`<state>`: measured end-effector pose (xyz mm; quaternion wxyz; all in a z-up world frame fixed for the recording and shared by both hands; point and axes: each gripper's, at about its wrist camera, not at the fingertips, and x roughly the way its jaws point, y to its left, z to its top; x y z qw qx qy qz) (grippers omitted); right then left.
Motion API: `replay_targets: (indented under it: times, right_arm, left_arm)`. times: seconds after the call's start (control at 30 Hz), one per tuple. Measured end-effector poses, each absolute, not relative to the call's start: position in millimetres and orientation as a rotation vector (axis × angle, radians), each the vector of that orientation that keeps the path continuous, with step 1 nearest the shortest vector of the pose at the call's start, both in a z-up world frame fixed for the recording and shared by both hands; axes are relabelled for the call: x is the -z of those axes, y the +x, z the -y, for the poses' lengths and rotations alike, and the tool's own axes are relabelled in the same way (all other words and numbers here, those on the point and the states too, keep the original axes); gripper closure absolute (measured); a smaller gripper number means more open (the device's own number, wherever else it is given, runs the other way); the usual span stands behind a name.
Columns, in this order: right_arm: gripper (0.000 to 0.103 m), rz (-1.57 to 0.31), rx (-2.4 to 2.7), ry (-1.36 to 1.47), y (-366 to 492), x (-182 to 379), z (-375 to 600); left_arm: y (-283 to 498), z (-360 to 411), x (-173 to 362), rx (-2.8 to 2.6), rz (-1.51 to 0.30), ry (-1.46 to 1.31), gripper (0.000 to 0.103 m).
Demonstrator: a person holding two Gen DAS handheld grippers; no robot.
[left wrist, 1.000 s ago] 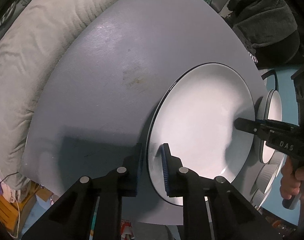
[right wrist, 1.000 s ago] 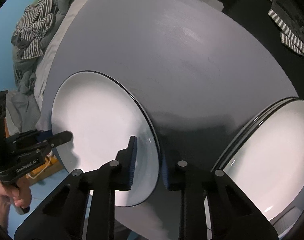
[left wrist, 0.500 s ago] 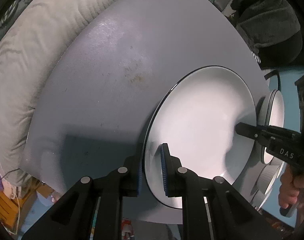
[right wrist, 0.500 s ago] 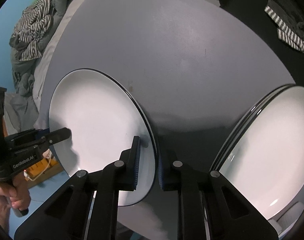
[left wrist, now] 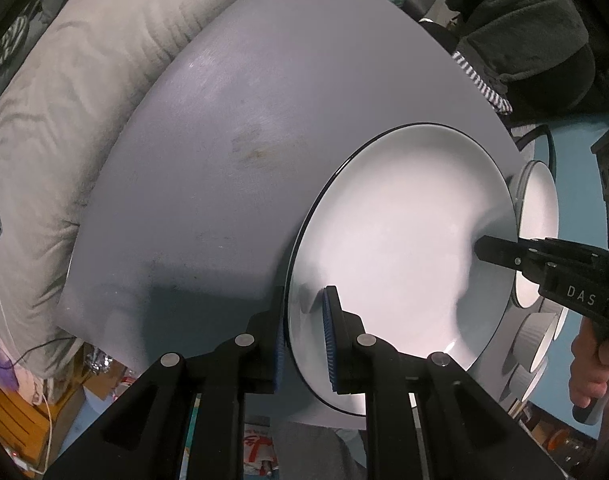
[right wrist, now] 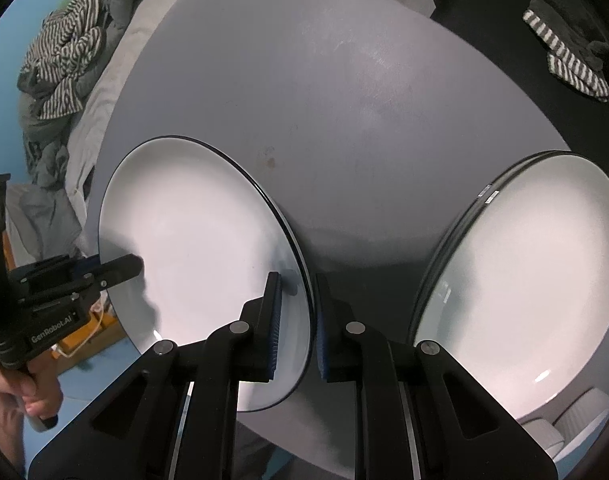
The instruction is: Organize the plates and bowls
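Clamped on the near rim of a white dinner plate (left wrist: pixel 400 240) with a thin dark edge, the left gripper (left wrist: pixel 304 340) in the left wrist view has its blue-padded fingers nearly together, one pad above the plate's face and the other beneath the rim. The plate spreads ahead and to the right of these jaws, over a grey round table (left wrist: pixel 232 160). Across the plate, the right gripper (left wrist: pixel 480 250) reaches in from the right, its black finger lying on the plate's far rim; a hand (left wrist: pixel 588 368) holds its handle. Beyond that rim, further right of the jaws, stand stacked plates (left wrist: pixel 538 216) and, below them, ribbed white bowls (left wrist: pixel 532 340). Left of the jaws, past the table's edge, lies a pale grey quilt (left wrist: pixel 64 120); ahead to the right sits a dark heap of clothing (left wrist: pixel 520 40).

In the right wrist view, the right gripper (right wrist: pixel 294 320) is likewise pinched on the same plate (right wrist: pixel 192 240), whose rim passes between its narrowly spaced blue pads; the plate extends left of the jaws. At its far left rim, the left gripper (right wrist: pixel 134 266) grips it, with a hand (right wrist: pixel 20 392) below on its handle. Right of the jaws is the stack of plates (right wrist: pixel 524 280), edges nested, with a ribbed bowl (right wrist: pixel 576 416) just beside its lower edge. Striped clothing (right wrist: pixel 64 56) lies ahead to the left of the jaws, off the table (right wrist: pixel 324 100).
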<state>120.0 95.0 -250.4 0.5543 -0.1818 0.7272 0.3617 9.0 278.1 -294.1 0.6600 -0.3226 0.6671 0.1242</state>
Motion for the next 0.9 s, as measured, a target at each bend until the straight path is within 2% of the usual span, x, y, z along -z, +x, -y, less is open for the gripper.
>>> replay_targets:
  times: [0.9]
  right_arm:
    - [0.088, -1.688, -0.764, -0.304, 172.4, 210.1, -4.0]
  left_arm:
    - [85.7, -204.0, 251.3, -0.154, -1.498, -0.584, 0.087]
